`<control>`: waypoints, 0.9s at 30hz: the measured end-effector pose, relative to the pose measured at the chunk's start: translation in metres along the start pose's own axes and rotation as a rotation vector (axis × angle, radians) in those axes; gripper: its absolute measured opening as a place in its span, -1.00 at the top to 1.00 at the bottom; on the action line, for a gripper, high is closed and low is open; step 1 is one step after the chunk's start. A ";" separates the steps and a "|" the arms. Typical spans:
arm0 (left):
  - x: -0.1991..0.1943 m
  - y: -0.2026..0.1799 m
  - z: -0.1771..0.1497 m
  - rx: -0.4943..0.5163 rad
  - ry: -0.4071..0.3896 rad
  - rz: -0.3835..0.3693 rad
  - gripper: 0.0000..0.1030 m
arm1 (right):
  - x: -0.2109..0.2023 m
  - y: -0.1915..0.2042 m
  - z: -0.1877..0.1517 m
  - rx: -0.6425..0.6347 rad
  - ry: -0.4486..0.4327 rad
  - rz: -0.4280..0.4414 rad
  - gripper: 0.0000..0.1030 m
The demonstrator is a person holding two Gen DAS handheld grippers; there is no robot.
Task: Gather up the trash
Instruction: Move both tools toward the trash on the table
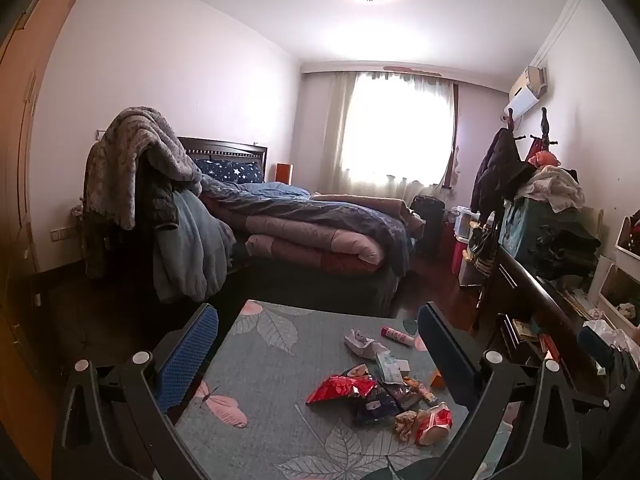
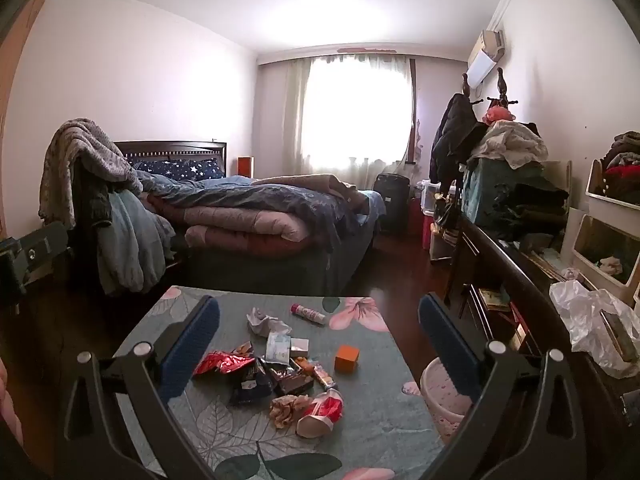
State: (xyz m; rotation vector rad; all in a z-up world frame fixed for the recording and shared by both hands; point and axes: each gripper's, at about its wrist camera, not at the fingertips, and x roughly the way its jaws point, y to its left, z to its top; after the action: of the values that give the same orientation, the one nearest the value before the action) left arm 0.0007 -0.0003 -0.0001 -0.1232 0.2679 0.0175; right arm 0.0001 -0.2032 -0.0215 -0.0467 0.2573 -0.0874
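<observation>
A pile of trash lies on a table with a grey floral cloth. It holds a red snack wrapper, a dark wrapper, crumpled white paper, a red and white cup on its side, a small tube and an orange cube. My left gripper is open and empty above the table. My right gripper is open and empty above the pile.
A pink waste bin stands right of the table. A white plastic bag lies on the dark dresser at right. An unmade bed and a chair draped with clothes are beyond the table.
</observation>
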 end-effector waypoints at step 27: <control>-0.004 0.002 0.011 0.008 -0.004 -0.008 -0.93 | -0.016 -0.018 0.012 0.024 -0.042 -0.039 -0.94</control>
State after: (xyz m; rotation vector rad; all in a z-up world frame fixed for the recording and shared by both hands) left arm -0.0008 0.0028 0.0111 -0.1164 0.2630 0.0091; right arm -0.0134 -0.2195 -0.0047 -0.0298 0.2139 -0.1279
